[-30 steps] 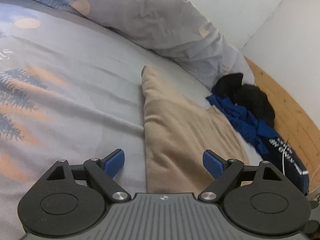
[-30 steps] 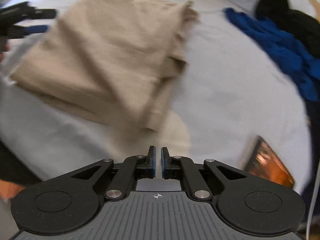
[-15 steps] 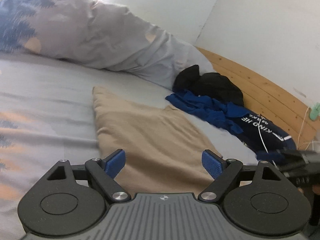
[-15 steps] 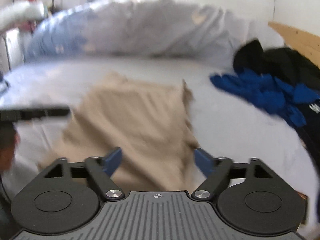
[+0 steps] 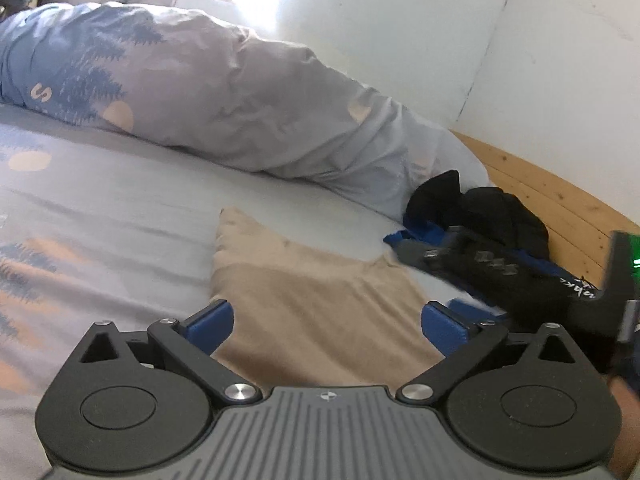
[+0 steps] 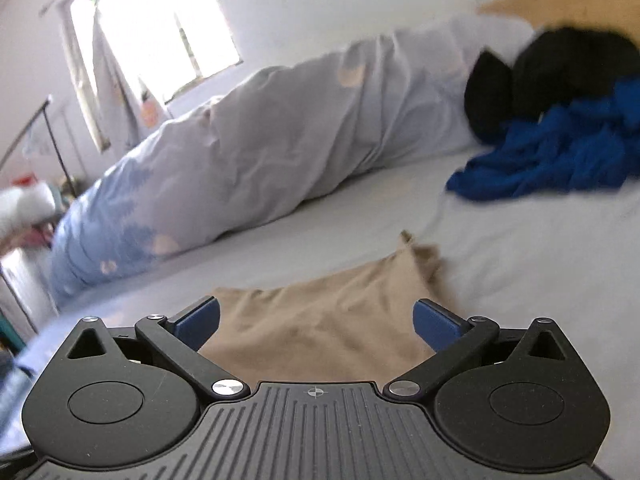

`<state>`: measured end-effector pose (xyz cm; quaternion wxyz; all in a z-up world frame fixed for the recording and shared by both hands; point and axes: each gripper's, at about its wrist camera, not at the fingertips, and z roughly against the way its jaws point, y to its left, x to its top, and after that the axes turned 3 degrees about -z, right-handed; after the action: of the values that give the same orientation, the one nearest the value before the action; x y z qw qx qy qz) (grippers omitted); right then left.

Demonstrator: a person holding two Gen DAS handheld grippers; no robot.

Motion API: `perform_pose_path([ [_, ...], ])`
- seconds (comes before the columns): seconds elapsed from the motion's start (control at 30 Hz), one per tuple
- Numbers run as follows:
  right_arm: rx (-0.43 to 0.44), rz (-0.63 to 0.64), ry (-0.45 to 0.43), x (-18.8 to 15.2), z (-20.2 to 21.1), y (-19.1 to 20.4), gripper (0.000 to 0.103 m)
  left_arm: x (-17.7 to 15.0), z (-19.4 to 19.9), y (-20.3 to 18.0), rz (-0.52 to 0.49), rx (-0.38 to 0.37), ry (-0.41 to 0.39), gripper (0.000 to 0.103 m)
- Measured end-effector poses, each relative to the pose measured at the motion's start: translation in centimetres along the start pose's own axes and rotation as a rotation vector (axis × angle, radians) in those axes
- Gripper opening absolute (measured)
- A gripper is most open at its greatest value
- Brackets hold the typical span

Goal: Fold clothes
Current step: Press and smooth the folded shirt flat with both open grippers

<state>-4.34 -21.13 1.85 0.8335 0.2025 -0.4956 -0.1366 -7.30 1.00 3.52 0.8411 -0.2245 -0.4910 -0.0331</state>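
The left gripper (image 5: pixel 327 324) hangs above the bed with its jaws spreading wide, nothing pinched between the blue pads. The right gripper (image 6: pixel 316 322) is likewise opening, empty. Under both lies the folded tan garment (image 5: pixel 320 300), flat on the grey sheet (image 5: pixel 100 216). At two o'clock from the left gripper sits a heap of blue cloth (image 6: pixel 560 152) and black clothes (image 5: pixel 480 208) by the wooden bed frame (image 5: pixel 560 196). At twelve o'clock a rumpled duvet (image 5: pixel 200 100) lies along the white wall (image 5: pixel 400 20).

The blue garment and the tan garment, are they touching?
Apart. The right wrist view shows bare sheet between the blue garment and the tan garment.
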Motion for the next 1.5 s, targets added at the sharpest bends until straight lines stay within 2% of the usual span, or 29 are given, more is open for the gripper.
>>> perform_pose_path([
  [0.1, 0.024, -0.072, 0.025, -0.3, -2.6, -1.2, 0.103, 0.2, -0.5, -0.8, -0.001, 0.016, -0.018, 0.103],
  [0.2, 0.031, -0.087, 0.042, -0.6, -4.2, -1.7, 0.103, 0.4, -1.1, -1.2, 0.034, 0.048, -0.032, 0.103],
  [0.33, 0.019, -0.076, 0.037, -0.7, -5.5, -3.2, 0.103, 0.4, -3.0, -1.6, 0.023, 0.094, -0.034, 0.103],
  [0.5, -0.127, -0.023, 0.039, -0.2, -5.9, -5.2, 0.103, 0.8, -4.4, -1.5, 0.016, 0.169, -0.095, 0.103],
  [0.63, -0.238, -0.065, 0.056, 0.6, -6.1, -7.7, 0.103, 1.8, -5.9, -1.0, 0.023, 0.178, -0.082, 0.103],
  [0.7, -0.257, -0.113, 0.066, 0.6, -6.2, -8.8, 0.103, 2.2, -6.4, -0.9, 0.005, 0.171, -0.087, 0.103],
  [0.77, -0.267, -0.099, 0.069, 0.5, -6.3, -8.8, 0.103, 2.3, -6.9, -0.9, -0.021, 0.173, -0.085, 0.103],
  [0.87, -0.298, -0.019, 0.063, 0.6, -6.3, -7.6, 0.103, 1.6, -8.0, -0.9, -0.076, 0.199, -0.061, 0.103],
  [0.97, -0.331, 0.083, 0.013, 1.0, -5.9, -6.0, 0.103, 0.0, -9.5, -0.7, -0.142, 0.255, -0.003, 0.103],
  [1.03, -0.33, 0.136, -0.049, 1.3, -5.6, -5.1, 0.103, -1.2, -10.0, -0.7, -0.182, 0.284, 0.014, 0.103],
  [1.17, -0.216, 0.072, -0.126, 2.3, -5.1, -4.4, 0.103, -1.6, -10.4, -1.0, -0.201, 0.306, 0.035, 0.103],
  [1.33, -0.12, 0.027, -0.11, 2.8, -5.9, -3.1, 0.103, -1.7, -11.1, -1.7, -0.24, 0.346, 0.06, 0.103],
  [1.5, -0.085, -0.031, -0.048, 1.8, -7.7, -2.7, 0.103, -1.7, -11.4, -1.9, -0.259, 0.365, 0.073, 0.103],
])
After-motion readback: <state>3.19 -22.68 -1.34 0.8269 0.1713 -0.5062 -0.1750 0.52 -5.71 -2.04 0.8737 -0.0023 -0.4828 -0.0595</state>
